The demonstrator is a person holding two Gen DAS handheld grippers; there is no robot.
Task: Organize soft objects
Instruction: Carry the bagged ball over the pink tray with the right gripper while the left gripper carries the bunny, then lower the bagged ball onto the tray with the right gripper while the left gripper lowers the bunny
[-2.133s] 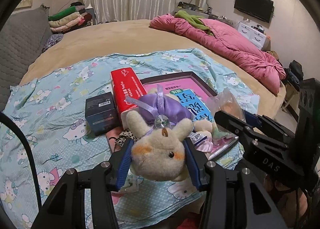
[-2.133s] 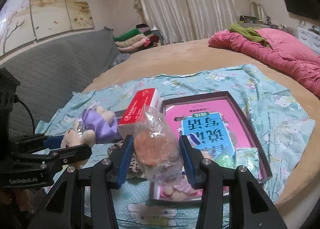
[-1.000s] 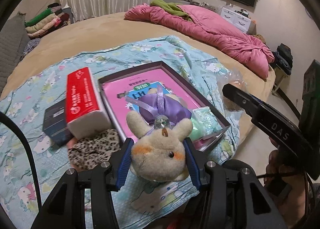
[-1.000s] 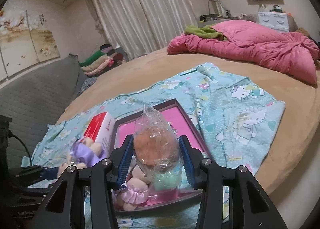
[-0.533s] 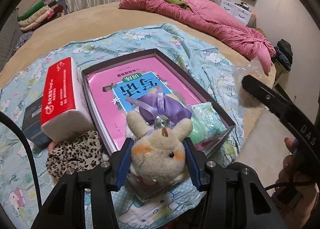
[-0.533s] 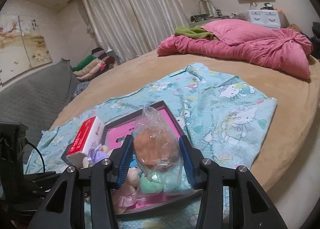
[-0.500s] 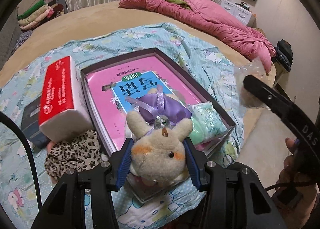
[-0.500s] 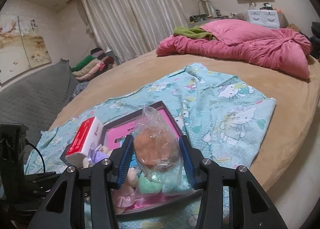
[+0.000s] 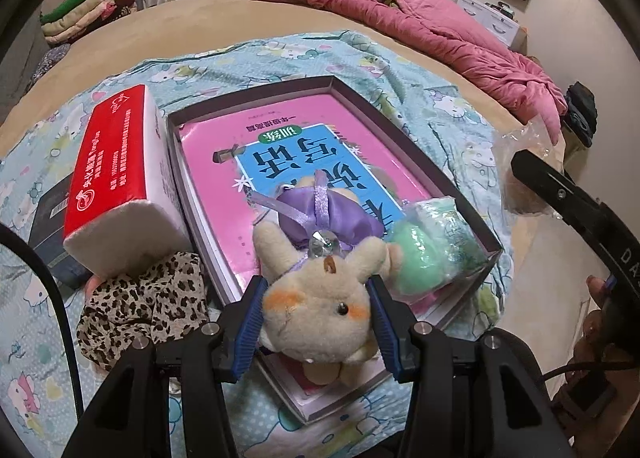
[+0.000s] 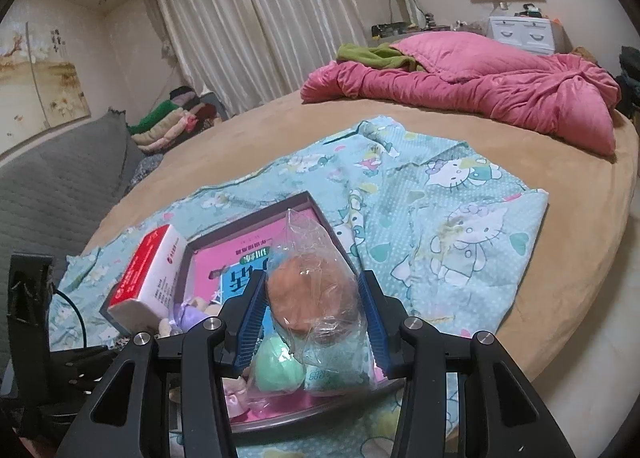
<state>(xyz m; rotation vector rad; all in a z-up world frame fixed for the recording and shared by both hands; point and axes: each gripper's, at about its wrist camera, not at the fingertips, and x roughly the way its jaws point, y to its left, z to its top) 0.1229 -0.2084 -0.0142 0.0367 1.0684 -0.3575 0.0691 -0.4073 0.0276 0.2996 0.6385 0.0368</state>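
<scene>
My left gripper (image 9: 316, 318) is shut on a beige plush bunny (image 9: 316, 310) with a purple satin dress, held over the near end of a dark shallow box (image 9: 400, 130) that holds a pink book (image 9: 280, 142). A green soft ball (image 9: 416, 258) in a bag lies in the box's near right corner. My right gripper (image 10: 312, 318) is shut on a clear plastic bag with an orange-brown soft ball (image 10: 308, 294), held above the same box (image 10: 320, 214). The right gripper also shows at the right edge of the left wrist view (image 9: 560, 194).
A red and white tissue pack (image 9: 116, 174) leans at the box's left side, over a dark small box (image 9: 48, 218). A leopard-print cloth (image 9: 144, 302) lies near left. A Hello Kitty sheet (image 10: 460, 218) covers the round bed; a pink quilt (image 10: 480, 90) lies at the back.
Both grippers kept their hold. The left view has shifted slightly closer to the box. The right gripper with the bag has moved a little to the right over the box.
</scene>
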